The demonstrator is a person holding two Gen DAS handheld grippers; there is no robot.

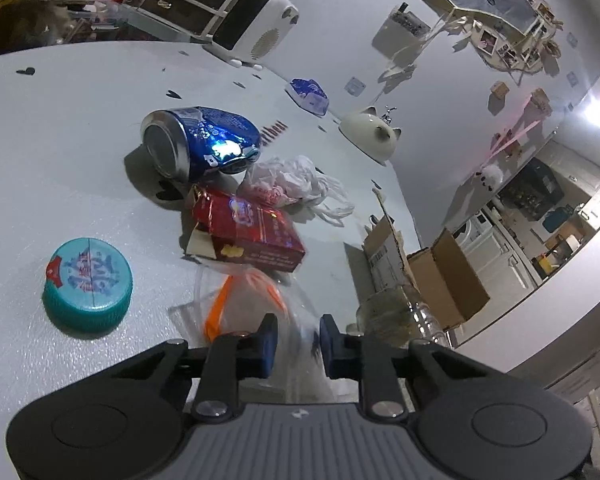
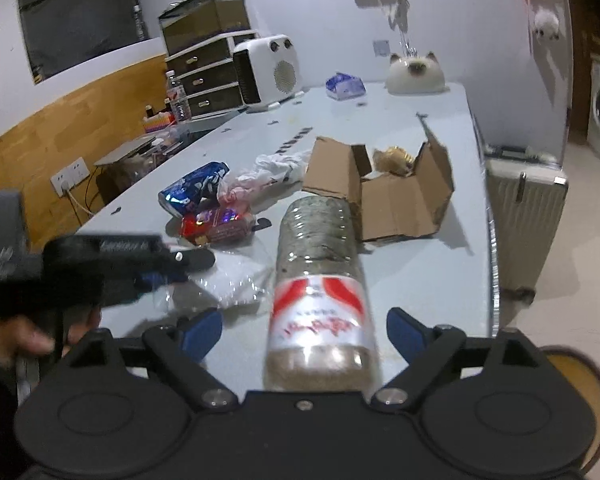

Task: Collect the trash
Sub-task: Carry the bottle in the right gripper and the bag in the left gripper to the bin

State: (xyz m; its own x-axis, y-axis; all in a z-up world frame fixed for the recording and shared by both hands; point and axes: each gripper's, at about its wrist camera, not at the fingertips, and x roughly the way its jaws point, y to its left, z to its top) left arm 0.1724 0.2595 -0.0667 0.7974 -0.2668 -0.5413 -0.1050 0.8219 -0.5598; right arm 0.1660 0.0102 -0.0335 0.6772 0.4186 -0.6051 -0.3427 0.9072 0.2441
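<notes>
The trash lies scattered along a pale grey table [image 2: 440, 240]. Nearest the left gripper [image 1: 299, 344] is a clear plastic bag with orange markings [image 1: 244, 300], and the gripper's blue pads are pinched together on its crumpled film. Just beyond the bag sits a red carton [image 1: 256, 236], then a white plastic bag [image 1: 292, 184] and a dented blue can [image 1: 200, 140] lying on its side. A teal bottle cap [image 1: 89, 282] rests by itself, apart from the pile. Over on the other side, the right gripper [image 2: 304, 330] has its jaws wide apart, with a clear plastic bottle [image 2: 320, 276] with a red and white label lying lengthwise between them, neither pad touching it. Past the bottle stands an open cardboard box [image 2: 396, 196] with something brownish inside. A white heater [image 2: 268, 72] and a cat-shaped ceramic piece [image 2: 416, 74] sit at the table's far end.
</notes>
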